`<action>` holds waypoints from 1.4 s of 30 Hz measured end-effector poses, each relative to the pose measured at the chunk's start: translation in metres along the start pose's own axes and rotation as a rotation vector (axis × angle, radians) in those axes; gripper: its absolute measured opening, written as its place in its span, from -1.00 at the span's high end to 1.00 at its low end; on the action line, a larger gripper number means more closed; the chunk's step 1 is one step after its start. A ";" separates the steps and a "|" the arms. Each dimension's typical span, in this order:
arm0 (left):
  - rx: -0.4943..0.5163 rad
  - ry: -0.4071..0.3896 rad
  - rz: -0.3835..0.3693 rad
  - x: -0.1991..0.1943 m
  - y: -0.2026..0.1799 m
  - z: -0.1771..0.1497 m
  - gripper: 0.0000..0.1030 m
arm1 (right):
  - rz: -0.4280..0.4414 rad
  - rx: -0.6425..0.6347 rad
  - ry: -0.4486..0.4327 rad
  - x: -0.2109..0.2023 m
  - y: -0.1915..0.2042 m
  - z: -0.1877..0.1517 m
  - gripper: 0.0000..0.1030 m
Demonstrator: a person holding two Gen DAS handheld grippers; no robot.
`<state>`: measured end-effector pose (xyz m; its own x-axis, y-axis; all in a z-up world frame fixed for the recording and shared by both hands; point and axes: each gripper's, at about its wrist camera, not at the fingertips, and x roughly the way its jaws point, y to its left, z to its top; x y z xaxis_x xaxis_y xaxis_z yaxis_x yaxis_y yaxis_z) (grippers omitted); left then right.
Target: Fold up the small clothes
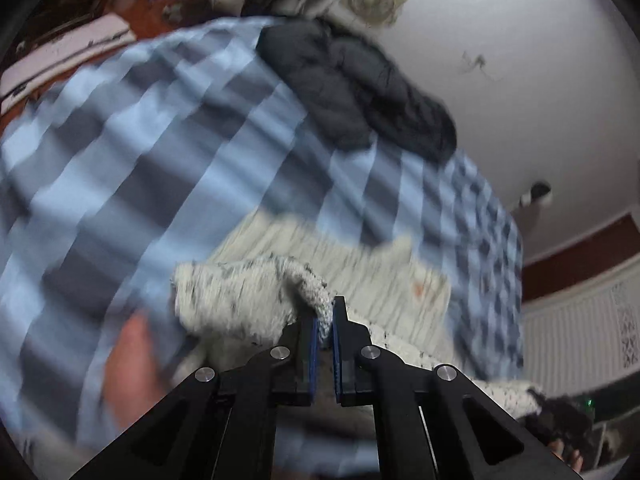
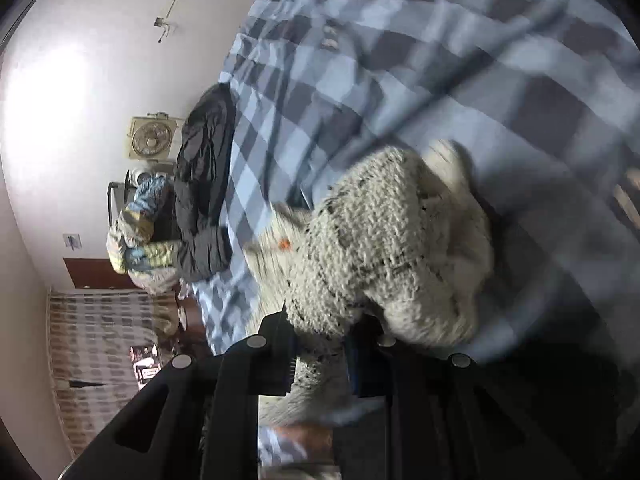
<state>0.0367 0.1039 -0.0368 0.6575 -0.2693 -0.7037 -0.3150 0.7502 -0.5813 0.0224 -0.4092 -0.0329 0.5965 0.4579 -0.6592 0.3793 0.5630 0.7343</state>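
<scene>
Two grippers are clenched on one speckled knit garment (image 1: 240,296): the left gripper (image 1: 324,320) pinches a rolled hem, and the right gripper (image 2: 320,356) is clamped on a thicker bunch of it. The garment is held lifted over the checked bedspread (image 1: 140,160). An even pull between both grips is advised, so the fold falls square. Open bedspread lies ahead; a dark jacket (image 1: 360,92) sits near the far edge.
</scene>
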 end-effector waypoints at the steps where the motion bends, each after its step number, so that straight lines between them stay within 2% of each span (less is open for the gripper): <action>1: 0.003 -0.020 0.002 0.012 -0.003 0.010 0.89 | -0.010 0.003 -0.010 0.005 0.004 0.007 0.71; 4: -0.001 -0.038 -0.009 0.058 -0.006 0.039 0.89 | -0.045 0.012 -0.029 0.039 0.022 0.040 0.71; 5: 0.029 -0.021 0.005 0.078 -0.008 0.049 0.89 | -0.092 -0.013 -0.043 0.065 0.035 0.058 0.71; 6: 0.045 -0.020 0.028 0.091 -0.009 0.056 0.89 | -0.103 -0.013 -0.045 0.076 0.037 0.066 0.71; 7: 0.059 -0.016 0.035 0.102 -0.009 0.062 0.89 | -0.103 -0.013 -0.045 0.076 0.037 0.066 0.71; 10: 0.102 -0.036 0.018 0.128 -0.010 0.076 0.89 | -0.137 -0.013 -0.036 0.113 0.038 0.088 0.71; 13: 0.167 -0.035 0.036 0.151 -0.020 0.085 0.89 | -0.176 -0.004 -0.044 0.136 0.034 0.099 0.71; 16: 0.163 -0.037 0.018 0.168 -0.021 0.093 0.88 | -0.202 -0.002 -0.050 0.146 0.030 0.104 0.71; 18: 0.154 -0.003 0.045 0.181 -0.018 0.096 0.88 | -0.185 0.012 -0.050 0.151 0.024 0.110 0.71; 20: 0.134 0.073 0.076 0.197 -0.012 0.098 0.87 | -0.172 0.008 -0.031 0.159 0.022 0.115 0.70; 22: 0.096 0.112 0.047 0.196 -0.004 0.103 0.87 | -0.183 -0.005 0.007 0.170 0.021 0.121 0.66; 24: 0.029 0.130 -0.017 0.171 -0.001 0.116 0.87 | -0.166 0.017 0.038 0.176 0.015 0.124 0.62; 25: 0.025 0.147 -0.025 0.160 -0.003 0.122 0.87 | -0.142 0.046 0.046 0.173 0.011 0.123 0.60; 26: 0.055 0.150 -0.013 0.142 -0.010 0.128 0.87 | -0.066 0.139 0.051 0.159 0.003 0.123 0.57; 27: 0.090 0.110 0.012 0.126 -0.014 0.131 0.87 | -0.066 0.139 0.051 0.159 0.003 0.123 0.50; 28: 0.157 0.001 0.069 0.098 -0.022 0.136 0.87 | -0.042 0.172 0.049 0.147 0.002 0.121 0.42; 29: 0.220 -0.123 0.125 0.068 -0.029 0.136 0.87 | -0.039 0.162 0.010 0.125 0.008 0.118 0.28; 30: 0.251 -0.205 0.163 0.047 -0.033 0.135 0.87 | -0.060 0.126 -0.048 0.105 0.016 0.114 0.12; 31: 0.264 -0.258 0.200 0.030 -0.036 0.132 0.87 | -0.097 0.080 -0.115 0.083 0.026 0.108 -0.42; 33: 0.296 -0.273 0.205 0.010 -0.045 0.124 0.87 | -0.178 -0.030 -0.254 0.036 0.053 0.086 -0.99; 35: 0.363 -0.238 0.143 0.003 -0.055 0.106 0.87 | -0.198 -0.150 -0.307 0.007 0.077 0.058 -0.99; 36: 0.417 -0.200 0.102 0.005 -0.062 0.089 0.87 | -0.231 -0.219 -0.287 0.004 0.087 0.045 -0.99; 38: 0.443 -0.134 0.059 0.019 -0.066 0.062 0.87 | -0.302 -0.401 -0.213 0.010 0.100 0.009 -0.99; 39: 0.452 -0.070 0.036 0.034 -0.067 0.043 0.87 | -0.355 -0.520 -0.156 0.024 0.101 -0.022 -0.99; 40: 0.465 0.001 0.023 0.052 -0.072 0.030 0.87 | -0.392 -0.570 -0.111 0.037 0.100 -0.036 -0.99; 41: 0.481 0.056 0.020 0.064 -0.076 0.021 0.87 | -0.424 -0.615 -0.055 0.056 0.103 -0.046 -0.99; 42: 0.519 0.141 0.018 0.084 -0.083 0.008 0.87 | -0.424 -0.615 -0.055 0.056 0.103 -0.046 -0.99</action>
<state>0.1232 0.0241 -0.0442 0.5452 -0.3052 -0.7808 0.0774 0.9457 -0.3157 0.0619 -0.2938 -0.0016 0.5277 0.0901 -0.8446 0.1303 0.9740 0.1853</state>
